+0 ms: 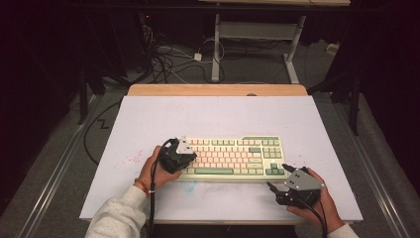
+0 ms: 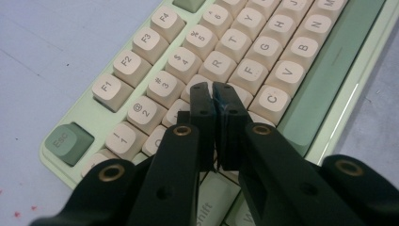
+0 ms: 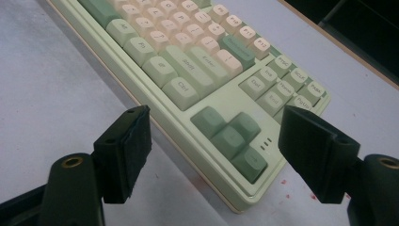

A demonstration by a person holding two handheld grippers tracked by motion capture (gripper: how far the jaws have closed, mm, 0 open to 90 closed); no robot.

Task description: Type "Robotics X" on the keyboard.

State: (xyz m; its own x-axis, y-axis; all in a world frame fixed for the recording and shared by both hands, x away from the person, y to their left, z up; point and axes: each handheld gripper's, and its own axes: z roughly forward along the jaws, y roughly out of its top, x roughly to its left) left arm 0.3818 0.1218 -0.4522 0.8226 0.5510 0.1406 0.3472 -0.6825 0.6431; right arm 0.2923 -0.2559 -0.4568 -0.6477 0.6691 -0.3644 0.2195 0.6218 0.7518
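Observation:
A pale green keyboard [image 1: 233, 156] with cream and green keys lies on the white tabletop [image 1: 213, 116], a little right of centre. My left gripper [image 1: 189, 156] is over the keyboard's left end. In the left gripper view its jaws [image 2: 212, 92] are shut together with nothing between them, and the tips are down among the letter keys [image 2: 282, 70] left of the C key. I cannot tell whether they touch a key. My right gripper [image 1: 277, 176] sits just off the keyboard's near right corner. Its jaws [image 3: 216, 136] stand wide open and empty, framing the arrow keys [image 3: 230, 139].
The tabletop's wooden far edge [image 1: 218, 89] borders a dark floor with tangled cables [image 1: 168, 59] and the white legs of another desk [image 1: 216, 49]. Faint red specks [image 1: 131, 158] mark the board left of the keyboard. Open board lies beyond the keyboard.

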